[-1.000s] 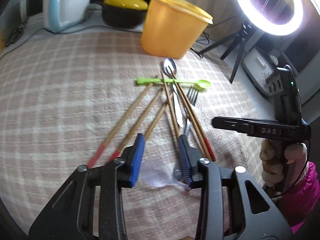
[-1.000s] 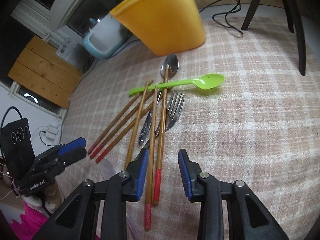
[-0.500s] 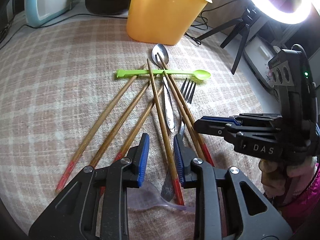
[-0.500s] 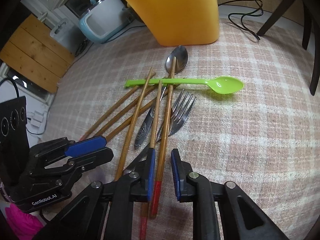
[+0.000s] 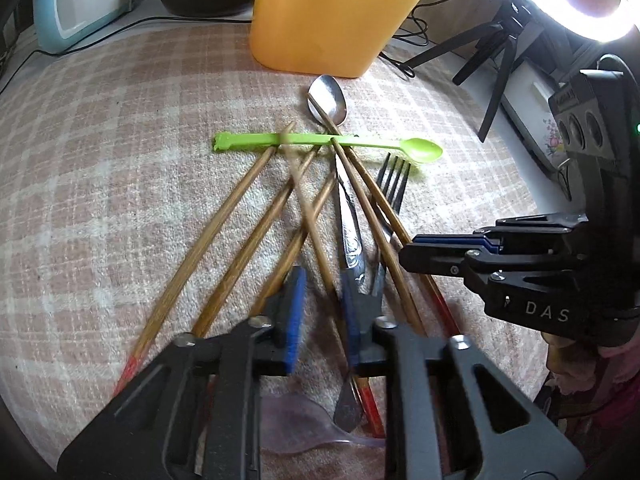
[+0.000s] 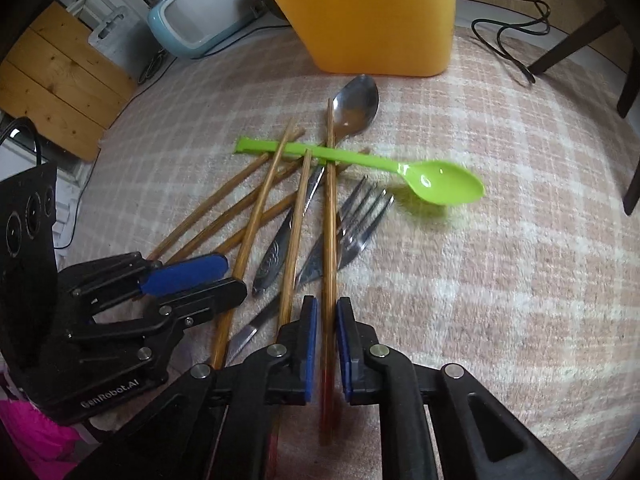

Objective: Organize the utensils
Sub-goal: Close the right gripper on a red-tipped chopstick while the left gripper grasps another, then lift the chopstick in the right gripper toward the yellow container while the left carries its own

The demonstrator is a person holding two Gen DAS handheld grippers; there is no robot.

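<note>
Barely begun — chopsticks (image 5: 224, 216), a steel spoon (image 5: 328, 98), fork (image 6: 360, 224) and green plastic spoon (image 6: 440, 184) lie crossed before the yellow container (image 5: 332, 20), while the right gripper (image 6: 326, 344) pinches one chopstick (image 6: 329, 220) and the left gripper (image 5: 320, 312) straddles another, jaws apart.

Illumination: even and fairly bright, chiefly from a ring light (image 5: 576, 4) at the upper right of the left wrist view, its tube blown out to white glare; shadows on the checked tablecloth (image 5: 120, 184) are soft and short, with a green-tinted one under the green spoon (image 6: 440, 186). Optics: strong fisheye bending in both views, dark vignette at the corners. Sharpness: motion blur on one chopstick (image 5: 304, 196) and the left gripper (image 5: 320, 312) pads in the left view, and on the red-tipped chopstick (image 6: 329, 360) between the right gripper (image 6: 327, 344) pads; background slightly soft.
</note>
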